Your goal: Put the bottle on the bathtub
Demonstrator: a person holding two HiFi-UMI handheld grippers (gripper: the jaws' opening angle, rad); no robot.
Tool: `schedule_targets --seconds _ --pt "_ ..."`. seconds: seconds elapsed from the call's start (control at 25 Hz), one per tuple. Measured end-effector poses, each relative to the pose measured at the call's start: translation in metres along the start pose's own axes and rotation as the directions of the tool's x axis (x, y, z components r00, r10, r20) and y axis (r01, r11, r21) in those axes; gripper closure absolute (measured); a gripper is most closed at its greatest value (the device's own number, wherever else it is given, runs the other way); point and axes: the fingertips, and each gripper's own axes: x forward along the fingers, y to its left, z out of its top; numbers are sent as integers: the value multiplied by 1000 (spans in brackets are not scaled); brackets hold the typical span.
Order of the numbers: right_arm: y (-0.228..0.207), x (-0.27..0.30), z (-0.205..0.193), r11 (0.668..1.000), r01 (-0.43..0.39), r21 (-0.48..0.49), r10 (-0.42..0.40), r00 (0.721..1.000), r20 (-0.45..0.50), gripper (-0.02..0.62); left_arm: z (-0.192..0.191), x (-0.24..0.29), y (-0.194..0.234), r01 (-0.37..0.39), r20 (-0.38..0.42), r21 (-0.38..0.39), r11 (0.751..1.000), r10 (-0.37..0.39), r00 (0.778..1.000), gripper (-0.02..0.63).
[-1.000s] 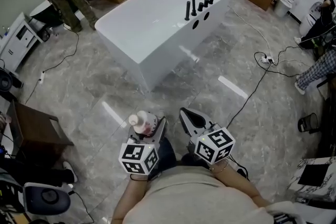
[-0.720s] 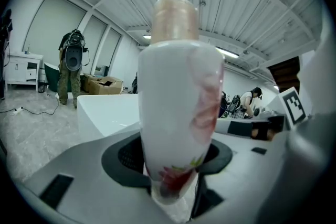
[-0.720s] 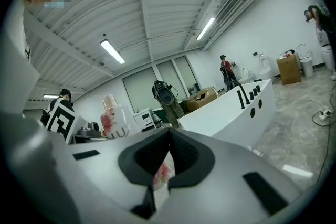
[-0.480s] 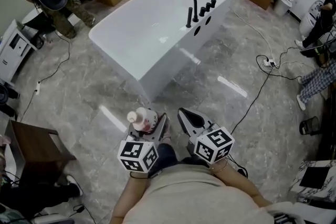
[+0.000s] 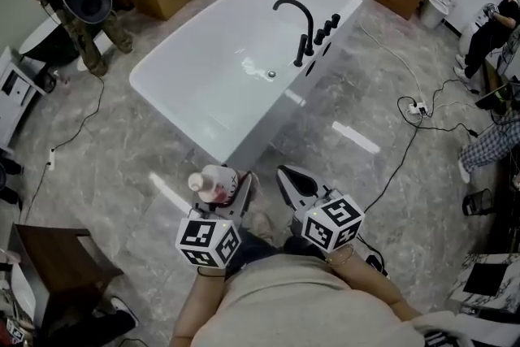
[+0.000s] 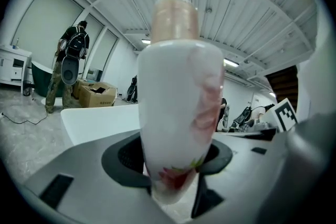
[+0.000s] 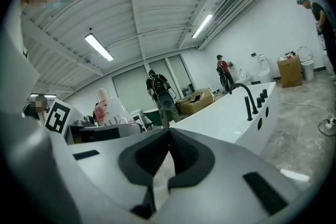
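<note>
- Grey jaws of the left gripper (image 5: 230,189) stand wide and are clamped on the bottle (image 6: 177,113), pads on either side of its lower body, just above the red flower print.
- White, smooth, rounded plastic with a pale pink cap: it is probably light and fairly stiff. The curved wall looks slippery, so a hard squeeze could make it pop out of the jaws.
- Held this low, most of the bottle rises above the pads. It stands upright now, but I judge it top-heavy in the grip and likely to lean if jolted. A hold nearer mid-body would be steadier.
- Alongside, the right gripper (image 7: 167,136) has its jaws closed together and carries nothing.
- Ahead across the grey marble floor (image 5: 357,175) stands the white bathtub (image 5: 268,122), well apart from the bottle.
- Its rim is glossy and narrow. The deck by the black faucet (image 5: 294,20) looks broader, so a flat, gentle set-down seems wise.
</note>
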Motion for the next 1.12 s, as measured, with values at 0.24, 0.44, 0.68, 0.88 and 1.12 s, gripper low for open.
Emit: schedule_targets --seconds 0.24,0.44,0.68,0.88,1.12 --pt "-6 38 -18 999 -30 22 31 996 -82 597 -20 21 44 -38 -72 -21 999 36 997 377" --pt "-6 62 -35 996 -73 43 79 983 -164 597 -43 28 70 -76 -125 -67 995 68 990 377" --pt "-22 87 -43 990 -134 43 141 958 -251 597 -59 44 94 -156 -180 -94 983 138 974 377" --pt "-37 116 -57 980 -194 50 200 933 -299 597 -71 61 123 -218 -193 -94 971 197 961 377" --pt "-68 144 -78 977 -210 46 213 920 -328 597 -101 82 141 -228 -223 -55 972 210 952 377"
